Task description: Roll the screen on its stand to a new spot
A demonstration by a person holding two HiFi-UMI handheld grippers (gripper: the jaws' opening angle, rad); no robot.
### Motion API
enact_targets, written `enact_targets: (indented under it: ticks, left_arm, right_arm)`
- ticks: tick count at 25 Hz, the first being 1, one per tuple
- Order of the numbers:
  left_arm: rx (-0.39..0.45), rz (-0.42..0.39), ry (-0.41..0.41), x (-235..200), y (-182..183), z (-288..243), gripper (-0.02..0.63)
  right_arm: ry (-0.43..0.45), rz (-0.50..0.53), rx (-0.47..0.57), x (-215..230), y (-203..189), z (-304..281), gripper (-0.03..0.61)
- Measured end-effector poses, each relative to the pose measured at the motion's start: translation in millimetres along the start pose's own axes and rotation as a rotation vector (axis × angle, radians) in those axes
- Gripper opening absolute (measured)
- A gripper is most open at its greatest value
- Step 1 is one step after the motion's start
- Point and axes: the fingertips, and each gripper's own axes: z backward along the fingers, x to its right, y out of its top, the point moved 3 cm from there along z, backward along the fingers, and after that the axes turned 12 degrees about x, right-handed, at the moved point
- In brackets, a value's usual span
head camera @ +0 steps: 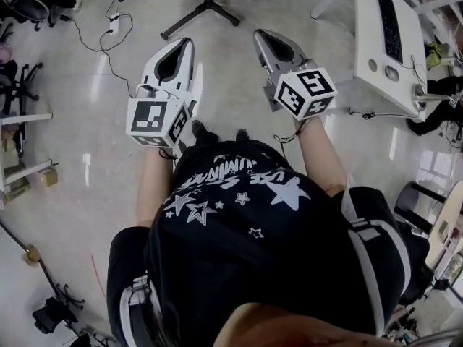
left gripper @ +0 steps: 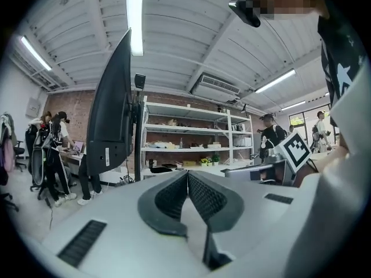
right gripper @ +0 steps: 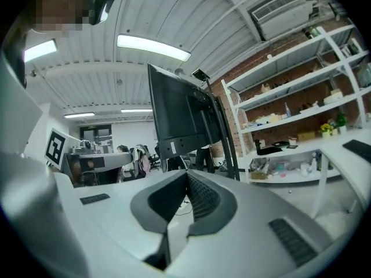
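The screen (left gripper: 113, 109) is a big dark panel on a black pole (left gripper: 139, 135), edge-on ahead and left in the left gripper view. In the right gripper view its back (right gripper: 179, 117) faces me a short way off. In the head view only the stand's black star base (head camera: 206, 7) shows on the floor beyond both grippers. My left gripper (head camera: 185, 44) (left gripper: 187, 172) is shut with nothing between its ribbed pads. My right gripper (head camera: 263, 36) (right gripper: 186, 173) is shut and empty too. Neither touches the screen or its stand.
A white desk (head camera: 383, 45) stands at the right. Cables and a power strip (head camera: 113, 24) lie on the floor left of the base, and office chairs (head camera: 22, 7) stand at far left. White shelves (left gripper: 191, 143) line the brick wall behind. People stand at the left (left gripper: 52, 149).
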Motion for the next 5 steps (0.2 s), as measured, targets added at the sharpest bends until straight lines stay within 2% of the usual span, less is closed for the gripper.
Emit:
enact_targets:
  ticks: [5]
  left_arm:
    - [-0.005,-0.028,-0.006,40,-14,-13,0.012]
  right_arm:
    - [0.040,0.016,0.002,18,-3,23,0.006]
